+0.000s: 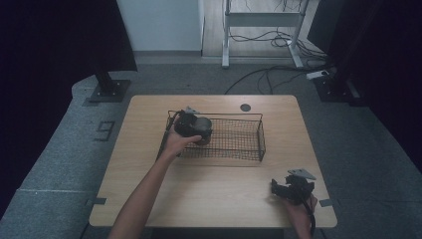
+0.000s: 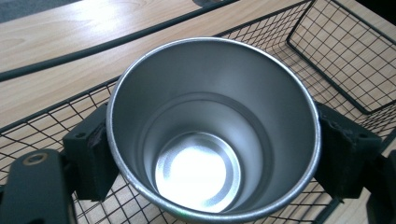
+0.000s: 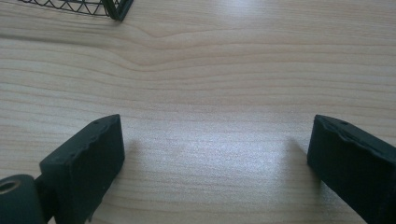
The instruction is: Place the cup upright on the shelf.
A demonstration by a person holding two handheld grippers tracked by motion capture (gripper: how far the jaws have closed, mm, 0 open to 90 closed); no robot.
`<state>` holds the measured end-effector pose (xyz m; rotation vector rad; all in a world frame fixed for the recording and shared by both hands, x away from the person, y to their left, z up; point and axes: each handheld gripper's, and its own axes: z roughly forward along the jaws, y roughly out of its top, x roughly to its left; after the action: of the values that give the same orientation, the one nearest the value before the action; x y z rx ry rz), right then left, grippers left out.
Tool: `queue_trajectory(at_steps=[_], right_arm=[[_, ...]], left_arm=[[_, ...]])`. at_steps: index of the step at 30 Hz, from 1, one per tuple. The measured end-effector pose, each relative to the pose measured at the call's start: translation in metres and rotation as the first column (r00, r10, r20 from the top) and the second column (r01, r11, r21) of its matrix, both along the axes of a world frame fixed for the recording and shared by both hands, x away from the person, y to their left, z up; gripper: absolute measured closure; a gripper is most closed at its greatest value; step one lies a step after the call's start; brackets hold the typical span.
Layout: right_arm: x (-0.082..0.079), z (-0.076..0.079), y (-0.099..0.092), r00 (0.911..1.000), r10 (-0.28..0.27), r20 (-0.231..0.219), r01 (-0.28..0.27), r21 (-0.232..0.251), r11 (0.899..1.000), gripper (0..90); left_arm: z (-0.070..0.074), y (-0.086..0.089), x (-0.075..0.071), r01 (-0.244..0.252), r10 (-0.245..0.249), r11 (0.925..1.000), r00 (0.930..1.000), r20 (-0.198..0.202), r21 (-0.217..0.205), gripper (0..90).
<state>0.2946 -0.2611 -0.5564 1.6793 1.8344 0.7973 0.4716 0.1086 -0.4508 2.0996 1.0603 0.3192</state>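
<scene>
A steel cup [image 2: 215, 135] stands mouth-up and empty at the left end of a black wire basket [image 1: 239, 144]. My left gripper [image 1: 191, 127] is shut on the cup, one black pad [image 2: 91, 154] pressed against each side of its wall; the cup [image 1: 203, 130] is held inside the basket. My right gripper [image 1: 278, 191] rests low over the bare wood near the table's front right corner. Its jaws stand wide apart with nothing between them, and one of its pads [image 3: 88, 163] shows at the left of the right gripper view.
The wooden table [image 1: 149, 199] has a dark round grommet [image 1: 245, 107] near its far edge. A corner of the basket [image 3: 112, 9] shows at the top of the right gripper view. Beyond the table lie floor cables and a desk frame.
</scene>
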Motion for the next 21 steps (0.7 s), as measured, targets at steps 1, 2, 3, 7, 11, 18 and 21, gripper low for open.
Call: queue_trajectory(at_steps=[1,2,3,7,11,18,21], right_arm=[[0.000,0.000,0.000,1.0000,0.000,0.000,0.000,0.000,1.000,4.0],[0.000,0.000,0.000,1.0000,0.000,0.000,0.000,0.000,1.000,4.0],[0.000,0.000,0.000,1.0000,0.000,0.000,0.000,0.000,1.000,4.1],[0.000,0.000,0.000,1.0000,0.000,0.001,0.000,0.000,1.000,4.0],[0.000,0.000,0.000,1.0000,0.000,0.001,0.000,0.000,1.000,4.0],[0.000,0.000,0.000,1.0000,0.000,0.001,0.000,0.000,1.000,4.1],[0.000,0.000,0.000,1.0000,0.000,0.001,0.000,0.000,1.000,4.1]], left_arm=[[-0.001,0.000,0.001,0.001,-0.001,1.0000,1.0000,-0.003,0.007,15.3],[-0.003,0.000,0.002,-0.001,0.001,0.9999,1.0000,-0.008,0.011,15.3],[-0.004,0.000,0.003,0.002,-0.002,0.9999,0.9999,-0.012,0.013,15.3],[-0.008,-0.001,0.004,0.005,-0.004,0.9999,0.9996,-0.028,0.014,15.3],[-0.013,-0.002,0.007,-0.002,0.002,0.9998,0.9992,-0.039,0.017,15.3],[-0.019,-0.005,0.010,-0.023,0.024,0.9997,0.9973,-0.069,0.012,15.2],[-0.021,-0.006,0.011,-0.025,0.027,0.9993,0.9966,-0.078,0.027,15.2]])
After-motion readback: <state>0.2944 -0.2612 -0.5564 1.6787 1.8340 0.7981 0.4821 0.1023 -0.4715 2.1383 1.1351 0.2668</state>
